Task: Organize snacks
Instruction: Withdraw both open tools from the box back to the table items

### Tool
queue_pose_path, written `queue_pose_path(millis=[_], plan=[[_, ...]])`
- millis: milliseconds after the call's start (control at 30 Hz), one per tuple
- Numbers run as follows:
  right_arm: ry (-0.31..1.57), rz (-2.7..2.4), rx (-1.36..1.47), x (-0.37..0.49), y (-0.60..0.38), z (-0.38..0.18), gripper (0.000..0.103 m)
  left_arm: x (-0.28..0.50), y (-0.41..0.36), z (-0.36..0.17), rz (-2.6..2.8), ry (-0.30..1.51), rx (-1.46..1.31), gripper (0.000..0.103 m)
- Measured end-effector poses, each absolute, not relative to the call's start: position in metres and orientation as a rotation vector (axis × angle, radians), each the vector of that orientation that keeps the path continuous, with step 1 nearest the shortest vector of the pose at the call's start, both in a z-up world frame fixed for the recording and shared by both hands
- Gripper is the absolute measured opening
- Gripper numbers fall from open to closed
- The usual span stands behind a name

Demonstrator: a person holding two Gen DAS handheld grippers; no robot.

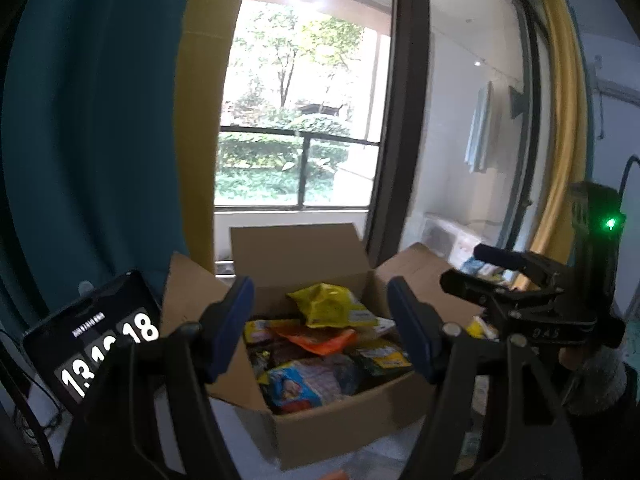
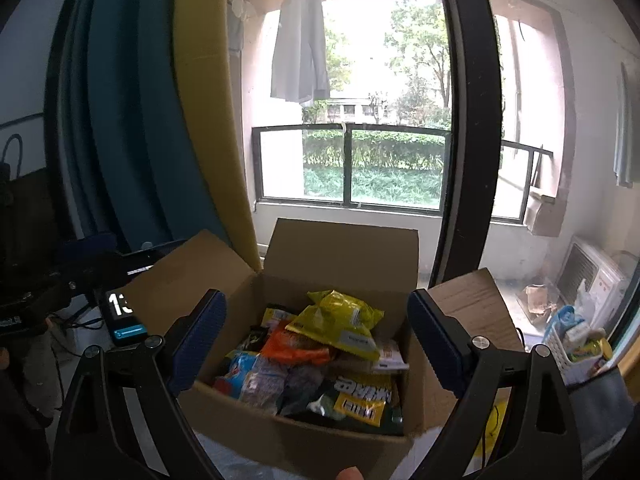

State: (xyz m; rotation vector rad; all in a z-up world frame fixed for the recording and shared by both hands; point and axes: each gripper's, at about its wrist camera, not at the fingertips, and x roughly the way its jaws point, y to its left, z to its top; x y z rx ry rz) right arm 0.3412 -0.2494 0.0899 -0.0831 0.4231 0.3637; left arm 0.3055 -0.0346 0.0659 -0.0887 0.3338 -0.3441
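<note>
Both claws hang released above an open cardboard box (image 2: 304, 436) of snacks: the right gripper (image 2: 316, 344) has its blue-padded fingers (image 2: 200, 340) spread wide with nothing between them, and the left gripper (image 1: 320, 328) likewise stands parted and empty, its pads (image 1: 230, 320) framing the box without touching it. Inside the box, a yellow snack bag (image 2: 340, 320) lies on top of the heap, resting partly on an orange packet (image 2: 292, 346). Nearer the front wall sit a blue packet (image 2: 240, 366), a translucent greyish packet (image 2: 268, 380), and a dark green packet with a yellow label (image 2: 362, 398). All four box flaps (image 2: 344, 248) stand folded outward. Left of the box, a tablet showing large white clock digits (image 1: 100, 344) leans upright. In the left wrist view, the right gripper's black body (image 1: 532, 300) appears at the right edge with a green light (image 1: 611, 223) glowing on it. Behind the box rise a teal curtain (image 2: 132, 120) and a mustard-yellow curtain (image 2: 204, 100), then a large window (image 2: 360, 120) with a dark frame, looking onto a balcony railing (image 2: 352, 130), a hanging pale shirt (image 2: 300, 40) and green shrubs. A fingertip (image 2: 348, 473) shows at the bottom edge of the right wrist view.
</note>
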Motion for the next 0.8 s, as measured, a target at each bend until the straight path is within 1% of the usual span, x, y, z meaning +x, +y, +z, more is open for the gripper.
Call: queue_pose_path(millis=[433,800], plan=[[0.417,0.343,-0.083,0.279,-0.274,0.086,0.093,0.258,-0.056,0.062,-0.379,0.347,-0.087,0.071],[0.45,0.3,-0.07,0.246,-0.321,0.064,0.093,0.244,-0.082,0.054,-0.404,0.378,-0.075,0.071]])
